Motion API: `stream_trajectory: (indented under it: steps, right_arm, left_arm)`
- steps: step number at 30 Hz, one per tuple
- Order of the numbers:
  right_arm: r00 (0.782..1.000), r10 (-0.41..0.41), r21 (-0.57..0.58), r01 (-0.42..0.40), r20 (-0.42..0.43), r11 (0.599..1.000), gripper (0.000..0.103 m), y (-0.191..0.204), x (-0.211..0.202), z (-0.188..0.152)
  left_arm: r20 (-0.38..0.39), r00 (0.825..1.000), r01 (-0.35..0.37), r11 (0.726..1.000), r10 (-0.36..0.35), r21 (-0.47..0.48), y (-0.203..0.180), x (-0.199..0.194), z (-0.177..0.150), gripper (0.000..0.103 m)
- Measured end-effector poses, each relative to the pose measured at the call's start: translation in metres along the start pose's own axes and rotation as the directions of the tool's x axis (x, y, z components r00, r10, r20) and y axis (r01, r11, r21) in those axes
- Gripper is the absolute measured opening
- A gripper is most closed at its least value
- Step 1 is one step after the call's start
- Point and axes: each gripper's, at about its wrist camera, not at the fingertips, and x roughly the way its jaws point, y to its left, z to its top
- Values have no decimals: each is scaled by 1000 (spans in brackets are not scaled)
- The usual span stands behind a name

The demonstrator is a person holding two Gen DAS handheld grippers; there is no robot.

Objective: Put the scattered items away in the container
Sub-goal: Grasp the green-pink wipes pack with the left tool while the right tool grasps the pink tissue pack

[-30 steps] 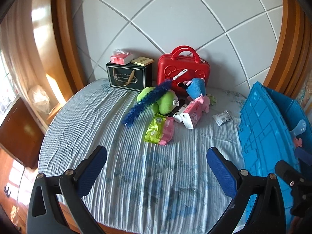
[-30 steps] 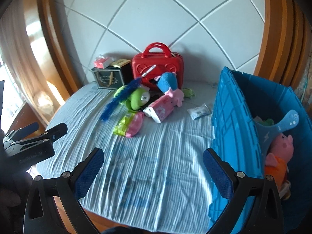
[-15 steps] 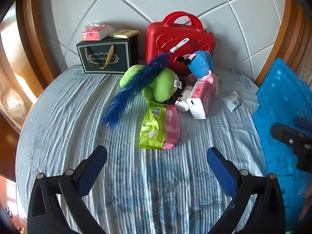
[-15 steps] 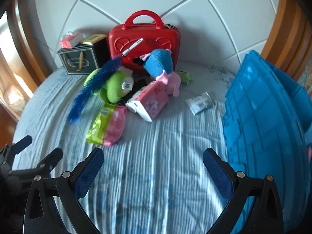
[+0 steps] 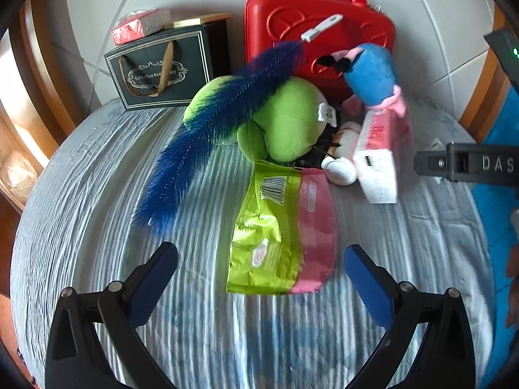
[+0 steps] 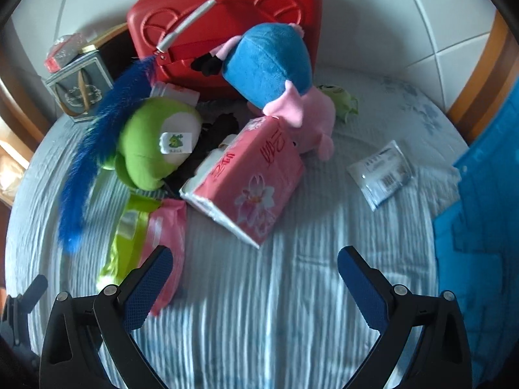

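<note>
A pile of items lies on the striped bedsheet. A green-and-pink snack bag (image 5: 280,230) lies just ahead of my open left gripper (image 5: 259,262). Behind it sit a green plush (image 5: 288,120), a blue feather duster (image 5: 207,136) and a blue-and-pink plush (image 5: 373,74). My open right gripper (image 6: 254,265) hovers just short of a pink tissue pack (image 6: 249,175), with the blue-and-pink plush (image 6: 275,64), green plush (image 6: 152,142) and snack bag (image 6: 142,230) around it. A small clear packet (image 6: 381,170) lies to the right. The blue container (image 6: 480,227) stands at the right edge.
A red case (image 5: 318,26) and a dark gift box (image 5: 162,68) stand against the tiled wall behind the pile. A small green toy (image 6: 340,97) peeks out beside the pink plush. Bare bedsheet (image 6: 308,291) stretches in front of both grippers.
Both grippers have moved forward and closer to the pile, so the items loom larger. Both stay open. The blue container has slid toward the right edge of both views.
</note>
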Motion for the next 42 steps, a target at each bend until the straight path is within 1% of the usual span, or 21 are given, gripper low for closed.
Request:
stream_trajectory:
  steps: [3, 9, 14, 16, 18, 19, 23, 25, 27, 29, 32, 34, 38, 42]
  right_arm:
    - [1000, -11, -14, 11, -17, 1000, 103, 5, 24, 14]
    - [999, -22, -16, 21, -32, 1000, 103, 15, 56, 34]
    - [998, -2, 71, 6, -66, 997, 103, 10, 80, 45]
    - [996, -6, 98, 15, -83, 995, 103, 8, 90, 47]
    - [994, 25, 152, -9, -106, 988, 103, 2, 101, 48]
    - [994, 45, 187, -25, -101, 982, 103, -3, 103, 48]
    - [992, 87, 243, -62, -94, 968, 102, -12, 105, 47]
    - [991, 106, 262, -80, -85, 962, 99, -17, 103, 43]
    - [990, 121, 270, -96, -78, 958, 93, -20, 101, 40]
    - [988, 132, 269, -107, -77, 957, 91, -22, 98, 37]
    - [988, 136, 255, -113, -74, 960, 84, -22, 94, 35]
    - [989, 126, 225, -106, -73, 968, 80, -18, 89, 34]
    - [993, 90, 152, -76, -82, 985, 71, -7, 79, 31]
    - [994, 65, 106, -55, -93, 993, 66, -2, 70, 26]
  left_arm:
    - [-14, 1000, -25, 1000, 25, 10, -4, 24, 4, 103]
    - [-7, 999, -34, 999, 35, 25, -11, 54, 11, 103]
    - [-22, 999, -41, 998, 42, 41, -16, 74, 11, 103]
    - [-29, 998, -48, 997, 50, 54, -18, 81, 9, 103]
    - [-36, 998, -51, 997, 54, 59, -20, 86, 6, 103]
    - [-36, 998, -47, 997, 49, 55, -20, 89, 5, 103]
    - [-38, 999, -35, 997, 37, 64, -27, 95, 5, 103]
    - [-66, 998, -17, 998, 21, 68, -30, 103, 3, 103]
    - [-95, 996, 7, 999, -3, 49, -30, 110, 1, 103]
    - [-92, 996, 12, 999, -8, 41, -31, 111, -1, 103]
    - [-103, 995, 5, 998, 1, 55, -34, 110, -2, 103]
    - [-105, 994, 1, 998, 5, 56, -35, 107, -3, 101]
    - [-96, 995, -9, 999, 13, 42, -35, 97, -7, 82]
    - [-107, 994, -8, 1000, 9, 14, -33, 88, -14, 73]
